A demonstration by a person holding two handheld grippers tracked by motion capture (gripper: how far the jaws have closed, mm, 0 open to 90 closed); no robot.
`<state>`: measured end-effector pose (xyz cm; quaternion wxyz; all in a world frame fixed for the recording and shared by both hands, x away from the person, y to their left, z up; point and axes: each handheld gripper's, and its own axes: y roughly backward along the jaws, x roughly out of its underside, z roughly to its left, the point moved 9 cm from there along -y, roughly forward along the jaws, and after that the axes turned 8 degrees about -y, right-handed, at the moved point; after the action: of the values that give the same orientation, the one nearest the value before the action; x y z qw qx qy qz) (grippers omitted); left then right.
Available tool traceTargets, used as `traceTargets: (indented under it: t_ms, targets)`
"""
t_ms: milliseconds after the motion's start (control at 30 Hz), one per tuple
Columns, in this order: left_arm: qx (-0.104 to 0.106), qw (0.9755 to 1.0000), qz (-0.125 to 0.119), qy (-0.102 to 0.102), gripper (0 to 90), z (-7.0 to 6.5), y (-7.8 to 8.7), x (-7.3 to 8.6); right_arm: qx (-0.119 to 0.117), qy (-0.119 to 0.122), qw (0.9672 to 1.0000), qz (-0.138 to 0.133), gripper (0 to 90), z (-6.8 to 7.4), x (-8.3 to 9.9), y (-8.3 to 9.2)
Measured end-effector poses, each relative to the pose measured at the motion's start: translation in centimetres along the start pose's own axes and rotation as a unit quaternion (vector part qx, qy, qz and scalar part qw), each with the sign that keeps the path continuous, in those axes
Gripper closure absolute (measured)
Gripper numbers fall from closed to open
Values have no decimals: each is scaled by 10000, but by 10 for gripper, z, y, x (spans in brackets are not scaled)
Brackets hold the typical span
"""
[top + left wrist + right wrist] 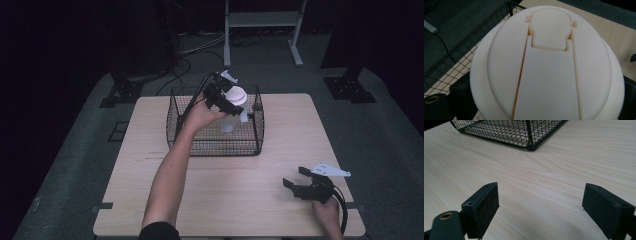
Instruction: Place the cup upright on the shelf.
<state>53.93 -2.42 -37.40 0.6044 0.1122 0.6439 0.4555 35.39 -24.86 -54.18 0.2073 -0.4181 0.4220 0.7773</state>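
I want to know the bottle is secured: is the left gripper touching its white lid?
Touching. In the left gripper view the white lid sits pressed between the left gripper jaws at both sides, held over the wire basket.

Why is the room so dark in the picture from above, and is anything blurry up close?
High view: light falls on the table while the surroundings stay near black. Left gripper view: the white lid sits very close and looks soft and evenly lit. Right gripper view: wood grain is sharp, and the wire basket is clear.
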Motion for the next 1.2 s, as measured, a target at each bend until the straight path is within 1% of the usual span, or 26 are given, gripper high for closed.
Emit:
traceTargets:
  t_ms: [33,67,133,167,333,367,433,467,567,600,667,767,833,900,933,967,1000,1033,1067,1133,1200]
  targets:
    - [-39,10000,9,43,52,1,-2,2,-4,-5,10000,8,129,0,0,0]
    - [-38,10000,43,45,52,2,-4,4,-9,9,10000,6,129,0,0,0]
    - [-16,9999,43,118,52,4,-7,7,-12,10,10000,7,129,0,0,0]
    - [-47,9998,35,173,52,6,-9,9,-15,12,10000,-4,129,0,0,0]
    - [-140,9995,94,269,52,14,-15,21,-18,-10,10000,10,129,-1,0,0]
    - [-156,9995,133,258,52,15,-16,24,-22,-6,10000,3,129,-1,0,0]
    - [-176,9993,102,322,52,17,-18,28,-22,-17,10000,-1,129,-1,0,0]
    - [-180,9990,43,414,52,19,-18,31,-26,-20,10000,-7,129,-1,0,0]
    - [-221,9989,-26,404,52,23,-19,35,-21,-29,10000,-9,129,-1,0,1]
    - [-216,9988,-38,440,52,23,-19,36,-19,-25,10000,-6,129,0,0,1]
    - [-186,9988,-4,454,51,24,-20,38,-12,-23,10000,-3,129,0,0,1]
    - [-176,9989,60,425,51,25,-22,41,-4,-32,10000,-10,129,-1,0,1]
    - [-145,9990,91,415,51,25,-23,43,-5,-34,10000,-12,129,-1,0,1]
    - [-114,9993,74,346,51,24,-24,45,-4,-30,10000,-18,129,-1,0,1]
    - [-97,9993,65,349,51,23,-24,45,-2,-31,10000,-23,129,-1,-1,1]
    - [-84,9993,88,356,51,22,-26,47,-1,-29,10000,-25,129,-1,-1,1]
    - [-76,9994,153,309,51,21,-27,49,-1,-41,10000,-35,129,-1,-1,1]
    - [-87,9994,134,312,51,19,-29,50,-4,-45,10000,-49,129,-1,-1,1]
    - [-102,9995,63,292,51,20,-28,49,-13,-55,10000,-50,129,-1,-1,1]
    - [-45,9994,72,342,50,19,-28,51,-26,-51,10000,-48,129,-1,-1,1]
    - [-44,9993,74,367,50,20,-27,52,-40,-57,10000,-47,129,-1,-2,0]
